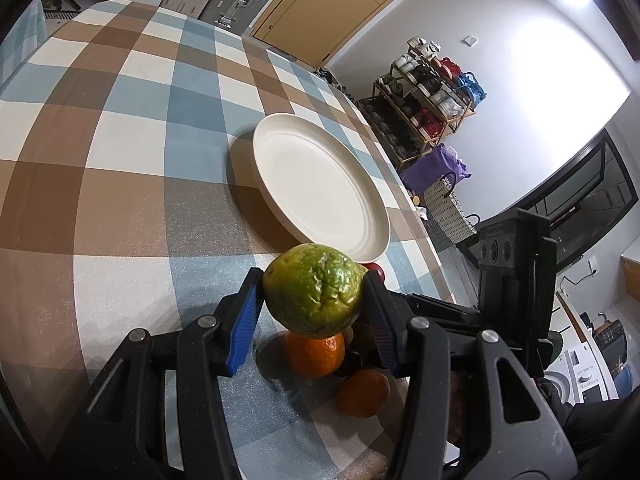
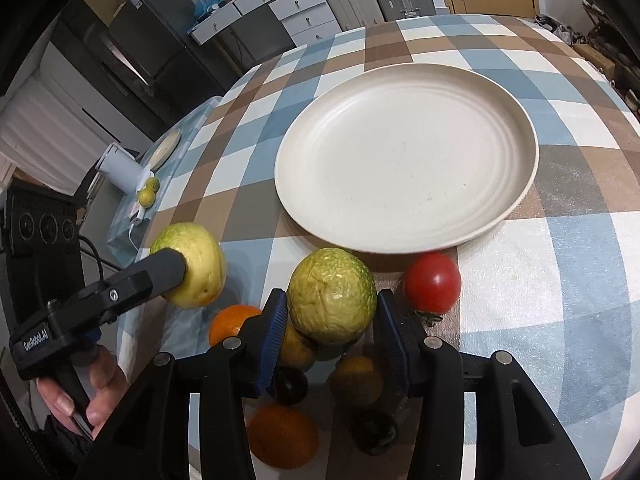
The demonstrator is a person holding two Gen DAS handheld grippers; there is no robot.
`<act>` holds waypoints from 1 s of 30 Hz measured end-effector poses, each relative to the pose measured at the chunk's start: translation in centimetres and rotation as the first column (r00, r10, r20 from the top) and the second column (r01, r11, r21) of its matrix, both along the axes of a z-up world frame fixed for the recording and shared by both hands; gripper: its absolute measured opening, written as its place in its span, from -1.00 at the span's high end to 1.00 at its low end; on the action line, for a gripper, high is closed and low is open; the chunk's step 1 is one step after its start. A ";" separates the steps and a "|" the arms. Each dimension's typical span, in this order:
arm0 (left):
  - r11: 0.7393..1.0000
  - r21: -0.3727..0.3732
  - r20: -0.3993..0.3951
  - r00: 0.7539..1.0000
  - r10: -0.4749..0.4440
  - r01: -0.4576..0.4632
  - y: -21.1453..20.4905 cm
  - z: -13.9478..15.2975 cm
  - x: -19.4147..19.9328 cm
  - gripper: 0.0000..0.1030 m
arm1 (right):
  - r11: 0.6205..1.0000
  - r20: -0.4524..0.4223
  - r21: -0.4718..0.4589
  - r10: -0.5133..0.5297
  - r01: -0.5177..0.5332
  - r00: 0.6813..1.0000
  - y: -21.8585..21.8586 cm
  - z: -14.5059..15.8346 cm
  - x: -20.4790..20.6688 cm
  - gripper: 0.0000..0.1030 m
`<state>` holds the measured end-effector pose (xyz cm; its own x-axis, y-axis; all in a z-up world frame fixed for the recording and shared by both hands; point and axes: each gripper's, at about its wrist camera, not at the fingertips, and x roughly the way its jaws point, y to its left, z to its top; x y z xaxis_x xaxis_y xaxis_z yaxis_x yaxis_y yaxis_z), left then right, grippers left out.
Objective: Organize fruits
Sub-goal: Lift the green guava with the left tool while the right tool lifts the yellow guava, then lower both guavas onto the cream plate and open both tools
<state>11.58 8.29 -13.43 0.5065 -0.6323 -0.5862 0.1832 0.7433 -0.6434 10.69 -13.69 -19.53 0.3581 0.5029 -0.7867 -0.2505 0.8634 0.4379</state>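
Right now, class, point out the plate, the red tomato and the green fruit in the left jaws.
plate (image 2: pixel 404 160), right wrist view, bare centre.
red tomato (image 2: pixel 432 282), right wrist view, front skin.
green fruit (image 1: pixel 314 296), left wrist view, wrinkled front.

The left gripper (image 1: pixel 314 306) tilts down over the table with its blue pads (image 1: pixel 243 322) pressed on both sides of a green guava (image 1: pixel 314 296), lifted clear of the surface. In the right wrist view a bare hand (image 2: pixel 84 394) wraps the left gripper's handle, fingers curled round it. The right gripper (image 2: pixel 332 322) points down more steeply, its jaws set either side of a second, paler guava (image 2: pixel 332 294); both pads (image 2: pixel 274 330) sit against its sides
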 end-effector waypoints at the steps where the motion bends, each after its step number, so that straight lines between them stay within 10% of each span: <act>1: 1.000 0.002 0.001 1.000 0.000 0.000 0.0 0.0 0.0 0.08 | 1.000 0.000 0.006 -0.002 0.002 1.000 -0.1 0.0 0.0 0.09; 15: 0.995 0.102 0.065 0.998 -0.020 0.013 -1.8 2.9 2.8 0.08 | 0.984 0.201 0.172 0.020 -0.056 0.979 -3.5 3.9 -1.4 0.12; 30: 0.975 0.216 0.068 0.995 -0.069 0.053 -7.8 4.1 13.9 0.08 | 0.983 0.270 0.179 -0.011 -0.039 0.963 -8.5 4.3 8.6 0.12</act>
<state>25.50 0.52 -9.31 0.5181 -0.5275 -0.6733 0.2734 0.8480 -0.4541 19.31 -22.17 -15.26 0.5357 0.6343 -0.5574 -0.3918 0.7714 0.5014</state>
